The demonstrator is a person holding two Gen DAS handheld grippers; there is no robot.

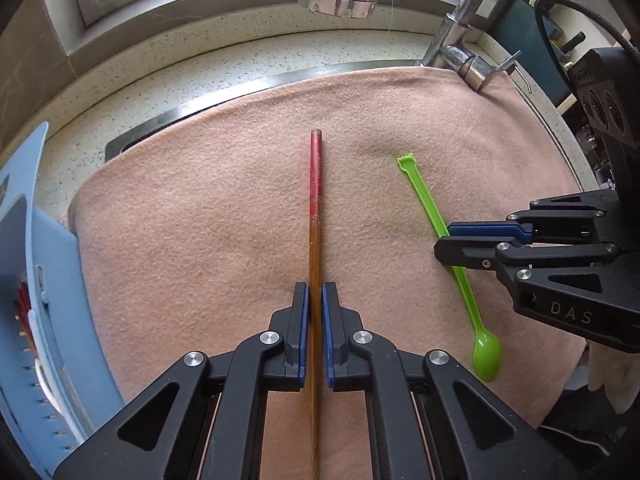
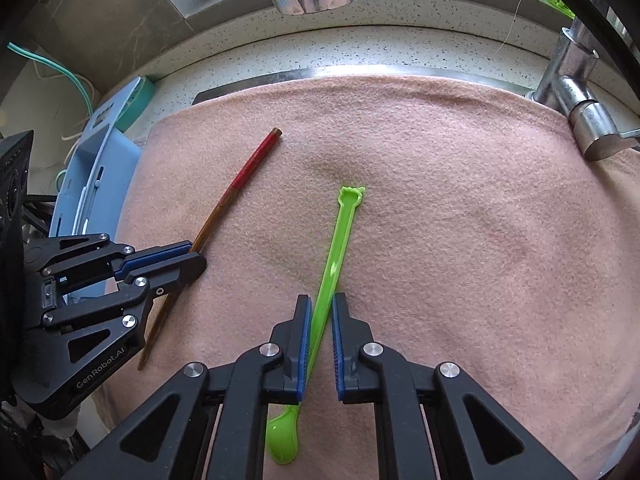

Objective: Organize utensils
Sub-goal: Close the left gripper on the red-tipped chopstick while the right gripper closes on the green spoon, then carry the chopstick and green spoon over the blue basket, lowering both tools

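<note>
Running straight ahead from between the left gripper pads, the chopstick lies on the pink cloth, clamped tight; a blue rack sits to its left, contents unclear. From the right wrist, the green spoon passes aslant between the right gripper pads, nearly closed, pinching its handle
</note>
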